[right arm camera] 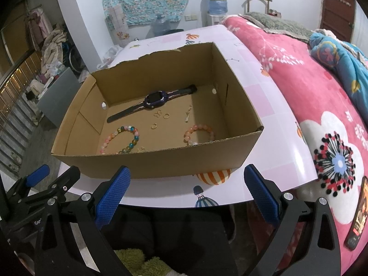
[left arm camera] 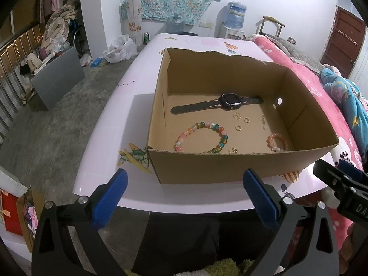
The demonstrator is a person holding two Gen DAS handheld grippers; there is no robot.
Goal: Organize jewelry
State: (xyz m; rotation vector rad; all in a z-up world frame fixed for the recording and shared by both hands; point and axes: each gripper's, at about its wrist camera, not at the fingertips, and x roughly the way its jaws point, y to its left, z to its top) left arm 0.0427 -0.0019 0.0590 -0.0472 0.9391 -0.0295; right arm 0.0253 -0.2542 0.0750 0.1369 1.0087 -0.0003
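Note:
An open cardboard box (left arm camera: 230,168) (right arm camera: 161,163) stands on the pink table. Inside lie a black watch (left arm camera: 227,102) (right arm camera: 155,101), a multicoloured bead bracelet (left arm camera: 202,138) (right arm camera: 122,139), a pink bead bracelet (left arm camera: 277,141) (right arm camera: 200,133), small gold rings (left arm camera: 246,119) (right arm camera: 166,115) and a small pendant (left arm camera: 263,122) (right arm camera: 188,115). My left gripper (left arm camera: 184,195) is open and empty, in front of the box's near wall. My right gripper (right arm camera: 186,191) is open and empty, also in front of the box; it shows at the right edge of the left wrist view (left arm camera: 340,184).
The pink table (left arm camera: 119,119) (right arm camera: 264,101) has a rounded near edge. A bed with a pink blanket (right arm camera: 322,115) lies to the right, with a phone (right arm camera: 358,216) on it. Clutter and a grey panel (left arm camera: 57,76) stand on the floor to the left.

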